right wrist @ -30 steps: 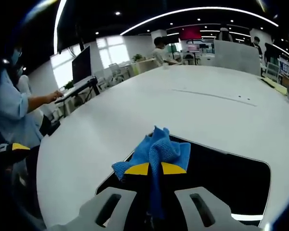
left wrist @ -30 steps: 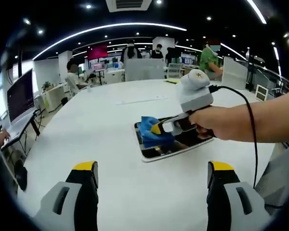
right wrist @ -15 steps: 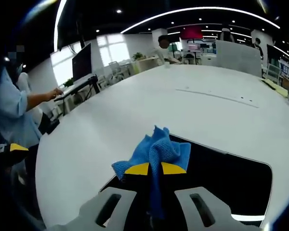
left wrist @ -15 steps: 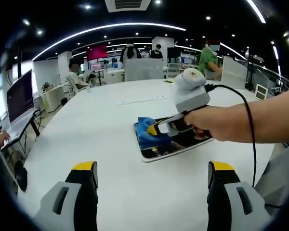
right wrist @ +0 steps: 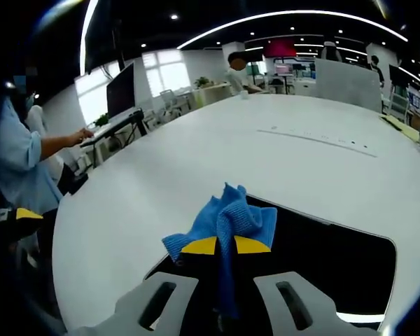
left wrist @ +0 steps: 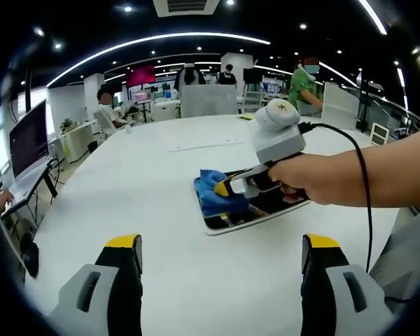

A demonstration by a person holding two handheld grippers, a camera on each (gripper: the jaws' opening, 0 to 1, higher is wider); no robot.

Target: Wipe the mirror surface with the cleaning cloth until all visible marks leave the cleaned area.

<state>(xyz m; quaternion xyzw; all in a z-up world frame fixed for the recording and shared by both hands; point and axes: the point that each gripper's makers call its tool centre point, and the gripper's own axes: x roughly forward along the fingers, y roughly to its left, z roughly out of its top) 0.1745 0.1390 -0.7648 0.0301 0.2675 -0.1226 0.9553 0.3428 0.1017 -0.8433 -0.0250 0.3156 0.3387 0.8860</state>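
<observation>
Two right gripper (right wrist: 225, 246) fingers clench a crumpled blue cleaning cloth (right wrist: 227, 217) on the flat dark mirror (right wrist: 322, 255). Left gripper (left wrist: 220, 245) fingers spread wide, released, above the white bench (left wrist: 147, 182).

Open office: large white surface (left wrist: 161, 210), dark ceiling lit by curved light strips (left wrist: 154, 38), monitor (left wrist: 29, 140) at the side desk, bright windows (right wrist: 164, 73).

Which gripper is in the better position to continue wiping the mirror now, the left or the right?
The right gripper. Its jaws are shut on the blue cloth, which rests on the mirror. The left gripper is open, holds nothing, and hangs over the bare white table, apart from the mirror.
</observation>
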